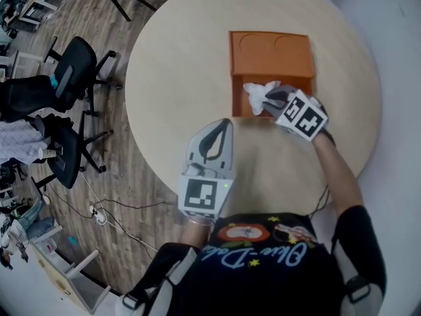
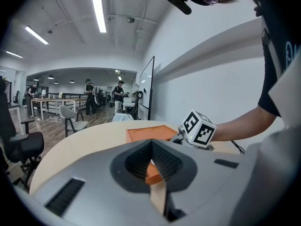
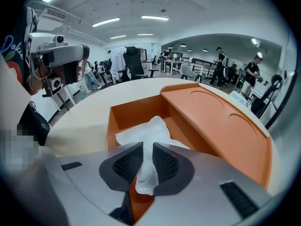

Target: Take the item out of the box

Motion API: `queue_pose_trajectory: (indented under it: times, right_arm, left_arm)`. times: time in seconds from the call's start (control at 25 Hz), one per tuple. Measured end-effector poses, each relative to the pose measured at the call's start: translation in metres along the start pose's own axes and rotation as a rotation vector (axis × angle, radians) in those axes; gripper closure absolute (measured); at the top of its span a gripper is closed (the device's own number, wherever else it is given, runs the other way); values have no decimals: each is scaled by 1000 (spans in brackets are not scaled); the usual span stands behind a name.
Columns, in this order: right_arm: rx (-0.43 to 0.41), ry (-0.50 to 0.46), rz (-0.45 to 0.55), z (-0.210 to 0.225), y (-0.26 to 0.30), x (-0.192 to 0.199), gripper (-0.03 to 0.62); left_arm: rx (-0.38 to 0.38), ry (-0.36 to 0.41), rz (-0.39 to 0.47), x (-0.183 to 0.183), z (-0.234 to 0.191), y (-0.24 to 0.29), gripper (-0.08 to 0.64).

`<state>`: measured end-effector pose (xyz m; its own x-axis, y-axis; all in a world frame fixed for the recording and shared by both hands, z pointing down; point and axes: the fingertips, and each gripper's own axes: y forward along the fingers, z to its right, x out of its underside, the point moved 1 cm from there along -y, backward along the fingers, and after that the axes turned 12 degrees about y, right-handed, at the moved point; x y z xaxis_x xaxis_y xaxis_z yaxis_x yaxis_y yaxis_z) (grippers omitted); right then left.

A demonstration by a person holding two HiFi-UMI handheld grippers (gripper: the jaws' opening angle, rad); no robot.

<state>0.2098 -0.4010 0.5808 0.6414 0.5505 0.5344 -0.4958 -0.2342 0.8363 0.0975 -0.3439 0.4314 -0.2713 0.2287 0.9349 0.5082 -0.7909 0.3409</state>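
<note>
An orange box (image 1: 270,52) lies on the round table (image 1: 177,64), its near compartment open. In that compartment lies a crumpled white bag (image 1: 256,91). In the right gripper view the white bag (image 3: 146,131) runs up between the two pads, and my right gripper (image 3: 146,161) is shut on its near end, inside the orange box (image 3: 221,126). In the head view my right gripper (image 1: 270,101) reaches into the box from the near right. My left gripper (image 1: 224,125) hovers over the table just in front of the box, shut and holding nothing. The left gripper view shows the box (image 2: 146,133) ahead.
The table's near edge runs just under my left gripper. Black office chairs (image 1: 72,64) and floor cables (image 1: 99,212) lie to the left on the wooden floor. A small white unit (image 1: 72,275) stands at the lower left.
</note>
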Motion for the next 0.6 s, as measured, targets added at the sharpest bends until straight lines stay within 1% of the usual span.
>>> queue_pose_trajectory:
  times: [0.16, 0.36, 0.6]
  right_arm:
    - [16, 25, 34, -5, 0, -2, 566]
    - [35, 34, 52, -5, -1, -2, 581]
    - [34, 99, 145, -13, -16, -12, 584]
  left_arm:
    - [-6, -5, 10, 0, -4, -7, 575]
    - [-6, 1, 15, 2, -5, -8, 575]
    - [1, 3, 31, 1, -4, -14, 575]
